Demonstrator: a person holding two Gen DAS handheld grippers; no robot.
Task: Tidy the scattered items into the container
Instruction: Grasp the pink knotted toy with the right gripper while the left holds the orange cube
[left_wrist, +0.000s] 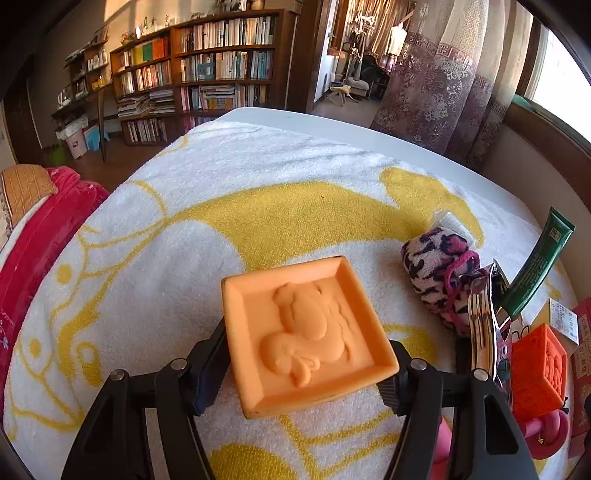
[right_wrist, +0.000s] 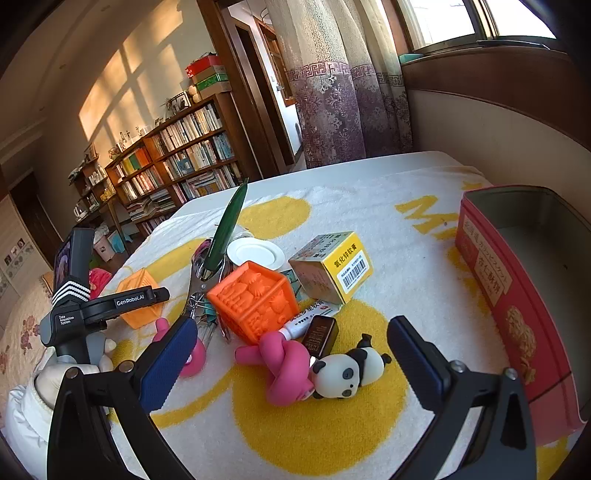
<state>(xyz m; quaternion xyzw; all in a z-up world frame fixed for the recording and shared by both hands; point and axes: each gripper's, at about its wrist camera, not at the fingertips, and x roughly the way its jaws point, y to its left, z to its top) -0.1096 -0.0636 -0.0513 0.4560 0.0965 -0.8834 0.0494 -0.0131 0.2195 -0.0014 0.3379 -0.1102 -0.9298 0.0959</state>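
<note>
at the lower centre of the left wrist view, the left claw (left_wrist: 308, 363) is clamped on a pale orange block (left_wrist: 308, 338). low in the right wrist view, the right claw (right_wrist: 291, 363) gapes wide over a panda figure (right_wrist: 349, 371).

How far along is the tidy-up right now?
Done: nothing visible in the red tin; what shows of its inside is bare. In hand: the left tongs grip the pale orange block. The right tongs stand open, empty, above the panda. Left on the towel: panda, pink knotted toy, bright orange cube, yellow box, green tube, white dish.
</note>
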